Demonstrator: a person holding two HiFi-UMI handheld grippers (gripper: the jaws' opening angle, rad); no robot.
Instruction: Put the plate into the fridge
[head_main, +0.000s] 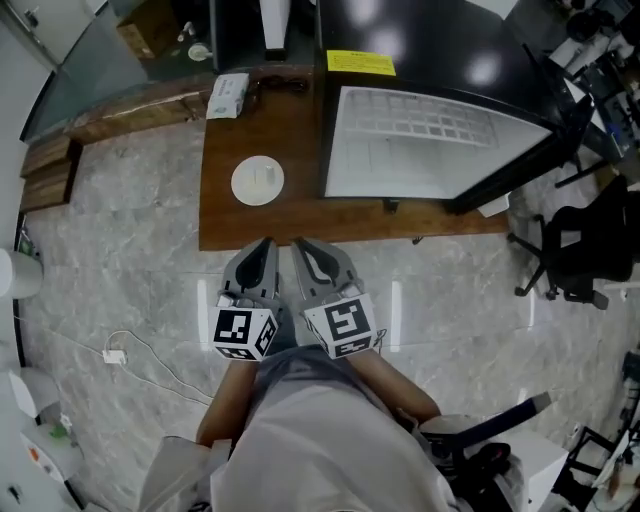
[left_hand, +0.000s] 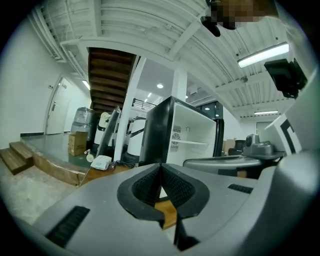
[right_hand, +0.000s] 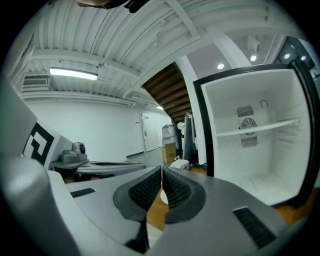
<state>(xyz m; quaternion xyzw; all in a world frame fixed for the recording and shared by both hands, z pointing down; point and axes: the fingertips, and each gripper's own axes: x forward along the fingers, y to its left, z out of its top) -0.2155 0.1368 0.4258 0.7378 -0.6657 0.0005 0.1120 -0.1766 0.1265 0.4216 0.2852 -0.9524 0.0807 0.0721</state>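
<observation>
Wooden platform (head_main: 300, 140), white plate (head_main: 258, 181) beside open fridge (head_main: 420, 150) — left claw (head_main: 266, 246), right claw (head_main: 301, 246) closed, empty

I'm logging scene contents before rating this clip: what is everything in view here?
plate: one, white, on the platform, left of the fridge
platform: one, brown wood, on the floor
fridge: one, black with a white inside, open, on the platform
box: one, white, at the platform's far edge
chair: one, black, right of the fridge
cable: one, white, on the floor at left
steps: brown wood, far left
left tongs: one, grey, shut, empty, at the platform's near edge
right tongs: one, grey, shut, empty, beside the left tongs
</observation>
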